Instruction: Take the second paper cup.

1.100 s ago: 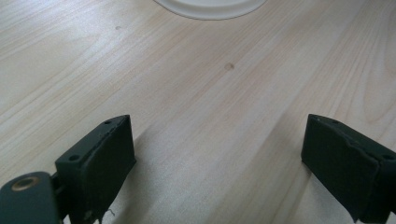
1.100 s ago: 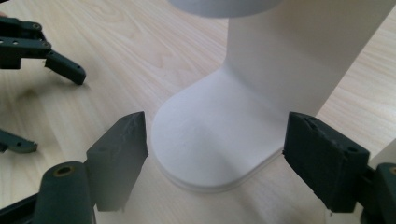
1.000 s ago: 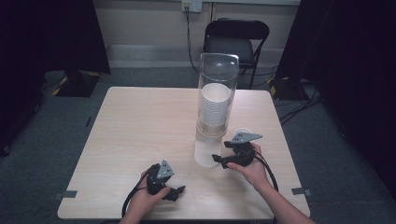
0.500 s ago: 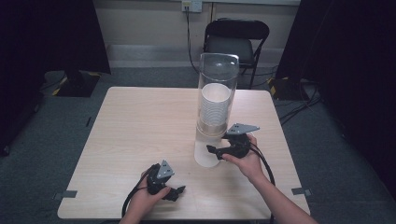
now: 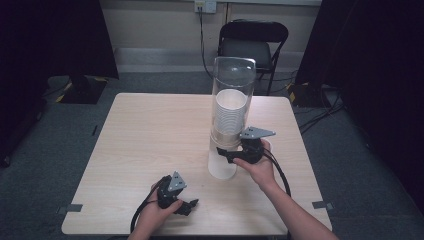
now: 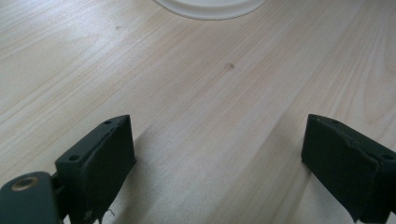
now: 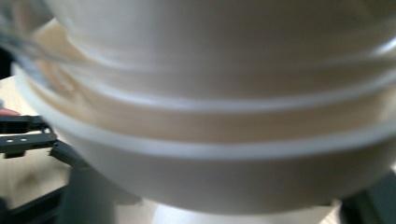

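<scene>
Cups (image 5: 229, 119) sit stacked in a clear dispenser tube (image 5: 232, 80) mid-table; bottom cup (image 5: 222, 164) pokes out below. Right gripper (image 5: 226, 153) is at that cup, jaws either side, can't tell if clamped. Left gripper (image 5: 187, 206) idle near front edge w/ jaws apart. Looks like nothing pulled yet

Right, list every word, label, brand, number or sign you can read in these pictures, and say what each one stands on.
None: no readable text anywhere.
The clear tube and the white cups stacked in it are plain.
The table is bare wood with no markings.
The left gripper and right gripper carry no legible label.
The chair and wall socket behind show nothing readable.
</scene>
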`<state>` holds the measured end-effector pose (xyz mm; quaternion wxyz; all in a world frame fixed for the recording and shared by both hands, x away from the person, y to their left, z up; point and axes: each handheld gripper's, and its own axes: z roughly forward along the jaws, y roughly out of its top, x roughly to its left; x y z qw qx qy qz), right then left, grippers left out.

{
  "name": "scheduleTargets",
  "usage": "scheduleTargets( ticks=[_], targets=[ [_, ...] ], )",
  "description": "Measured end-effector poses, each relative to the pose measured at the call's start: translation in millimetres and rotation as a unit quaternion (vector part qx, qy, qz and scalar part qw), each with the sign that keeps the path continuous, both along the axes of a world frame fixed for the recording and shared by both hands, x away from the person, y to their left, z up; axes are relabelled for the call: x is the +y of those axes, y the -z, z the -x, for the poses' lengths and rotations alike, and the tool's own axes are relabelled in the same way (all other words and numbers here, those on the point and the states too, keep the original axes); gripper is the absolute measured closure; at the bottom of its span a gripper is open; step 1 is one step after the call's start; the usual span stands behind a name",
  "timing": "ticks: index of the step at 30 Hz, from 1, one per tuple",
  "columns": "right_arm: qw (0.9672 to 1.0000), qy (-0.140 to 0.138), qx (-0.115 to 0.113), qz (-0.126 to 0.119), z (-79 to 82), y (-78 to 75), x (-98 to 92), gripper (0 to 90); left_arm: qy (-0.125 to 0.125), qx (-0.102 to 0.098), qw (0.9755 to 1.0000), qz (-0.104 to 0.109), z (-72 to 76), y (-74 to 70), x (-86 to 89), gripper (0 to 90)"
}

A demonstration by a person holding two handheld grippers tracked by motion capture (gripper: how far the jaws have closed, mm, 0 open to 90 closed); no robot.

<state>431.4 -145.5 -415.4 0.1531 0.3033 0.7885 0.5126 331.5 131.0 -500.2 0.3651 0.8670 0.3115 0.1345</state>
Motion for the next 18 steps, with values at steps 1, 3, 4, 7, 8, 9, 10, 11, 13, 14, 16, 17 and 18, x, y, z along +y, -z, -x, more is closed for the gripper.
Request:
scheduleTargets(
  ticks=[1,3,4,7,8,9,10,11,13,14,16,17,18],
  targets=[
    [1.0,-0.001,-0.001,-0.004,-0.6,0.8,-0.4,33.3,0.0,0.0,1.0,0.0,0.0,0.0,0.0,9.0],
    [1.0,-0.006,-0.008,-0.001,-0.4,2.0,-1.3,34.5,0.0,0.0,1.0,0.0,0.0,0.0,0.0,9.0],
    [0.9999,-0.006,-0.009,-0.003,0.0,3.0,-1.7,34.8,0.0,0.0,1.0,0.001,0.0,0.1,-0.1,9.0],
    [0.9998,-0.004,-0.014,-0.012,1.1,6.5,-2.5,35.3,-0.001,-0.001,1.0,0.001,0.1,0.3,-0.1,9.0],
    [0.9997,-0.005,-0.018,-0.015,1.7,8.4,-2.4,35.5,0.001,0.001,1.0,0.003,-0.1,0.3,0.0,9.0],
    [0.9996,-0.006,-0.023,-0.017,2.2,10.8,-3.4,35.8,0.001,0.001,1.0,0.002,-0.1,0.3,0.0,9.0],
    [0.9995,-0.005,-0.026,-0.017,2.5,11.5,-3.3,36.0,0.001,0.001,1.0,0.002,0.0,0.3,0.1,9.0],
    [0.9995,-0.003,-0.028,-0.012,3.5,11.4,-2.4,36.1,0.001,0.0,1.0,0.004,0.0,0.5,0.0,9.0],
    [0.9993,-0.001,-0.035,-0.016,6.2,14.2,-2.6,36.3,0.001,0.0,1.0,0.003,0.0,0.4,0.0,9.0],
    [0.9993,-0.001,-0.034,-0.015,6.3,14.0,-2.6,36.3,0.001,0.001,1.0,0.003,0.0,0.5,0.0,9.0],
    [0.9993,0.002,-0.034,-0.016,5.3,13.8,-2.4,36.4,0.0,0.0,1.0,0.004,0.0,0.5,-0.1,9.0],
    [0.9994,0.001,-0.032,-0.014,5.3,13.3,-2.0,36.4,0.0,0.001,1.0,0.005,0.1,0.6,-0.1,9.0],
    [0.9993,0.003,-0.033,-0.014,5.6,13.7,-2.1,36.4,-0.001,0.0,1.0,0.0,0.3,0.1,-0.1,9.0]
  ],
)
